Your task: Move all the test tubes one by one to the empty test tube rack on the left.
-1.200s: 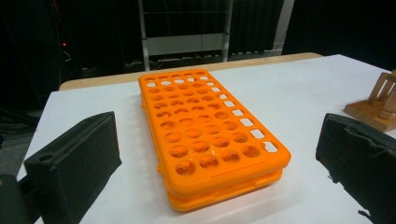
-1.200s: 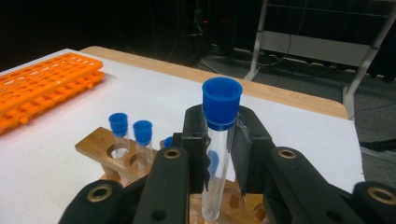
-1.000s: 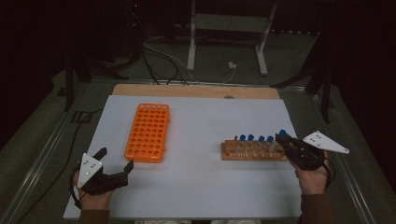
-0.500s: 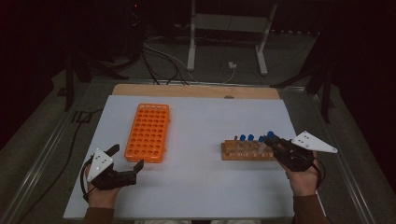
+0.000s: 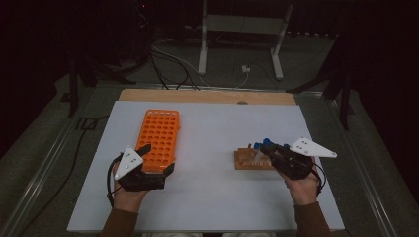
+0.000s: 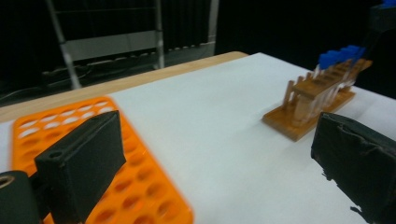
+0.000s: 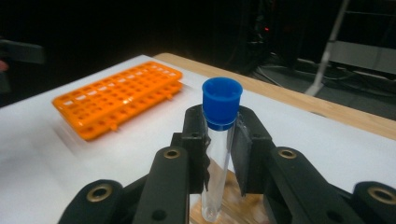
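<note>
A clear tube with a blue cap stands upright between the pads of my right gripper, which is shut on it. In the high view that gripper holds the tube just above the wooden rack, where other blue-capped tubes stand. My left gripper is open at the near end of the orange rack. Its jaws stand wide apart with nothing between them. The orange rack's holes look empty.
A white sheet covers the table, with a bare wooden strip along the far edge. Cables and a metal stand lie on the dark floor beyond. About a hand's width of sheet separates the two racks.
My left gripper has moved right and forward, up to the orange rack's near end. My right gripper has carried the tube leftward over the wooden rack.
</note>
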Motion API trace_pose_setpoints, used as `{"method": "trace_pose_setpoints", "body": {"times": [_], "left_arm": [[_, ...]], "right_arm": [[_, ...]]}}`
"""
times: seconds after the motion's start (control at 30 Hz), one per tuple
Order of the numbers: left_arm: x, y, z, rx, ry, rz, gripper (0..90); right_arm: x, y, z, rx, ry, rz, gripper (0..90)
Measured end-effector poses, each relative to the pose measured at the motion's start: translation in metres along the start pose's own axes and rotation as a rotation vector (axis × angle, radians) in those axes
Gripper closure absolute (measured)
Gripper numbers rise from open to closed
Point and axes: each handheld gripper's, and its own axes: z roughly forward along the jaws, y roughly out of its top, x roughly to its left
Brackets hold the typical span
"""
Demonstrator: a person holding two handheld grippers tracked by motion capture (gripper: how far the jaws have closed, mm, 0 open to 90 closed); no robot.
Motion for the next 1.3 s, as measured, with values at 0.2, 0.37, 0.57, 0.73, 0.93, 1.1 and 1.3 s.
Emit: {"method": "trace_pose_setpoints", "body": {"times": [0.2,0.37,0.57,0.73,0.93,1.1,1.3], "left_arm": [[-0.013,0.008,0.020,0.006,-0.055,0.023,4.8],[-0.022,0.013,0.036,0.011,-0.091,0.030,5.4],[-0.028,0.015,0.051,0.015,-0.113,0.034,6.2],[-0.033,0.014,0.063,0.038,-0.120,0.041,7.3],[-0.039,0.015,0.076,0.059,-0.147,0.041,8.7],[-0.043,0.017,0.086,0.062,-0.173,0.048,13.6],[-0.050,0.020,0.093,0.066,-0.202,0.057,16.8]], "right_arm": [[0.011,0.006,0.016,0.001,0.042,-0.006,76.6],[0.019,0.009,0.028,0.000,0.072,-0.008,76.5],[0.025,0.012,0.040,0.003,0.095,-0.008,76.5],[0.028,0.015,0.047,0.001,0.107,-0.004,76.6],[0.034,0.019,0.055,0.001,0.126,-0.012,76.6],[0.039,0.021,0.061,-0.001,0.144,-0.013,76.5],[0.043,0.022,0.065,-0.002,0.159,-0.015,76.6]]}}
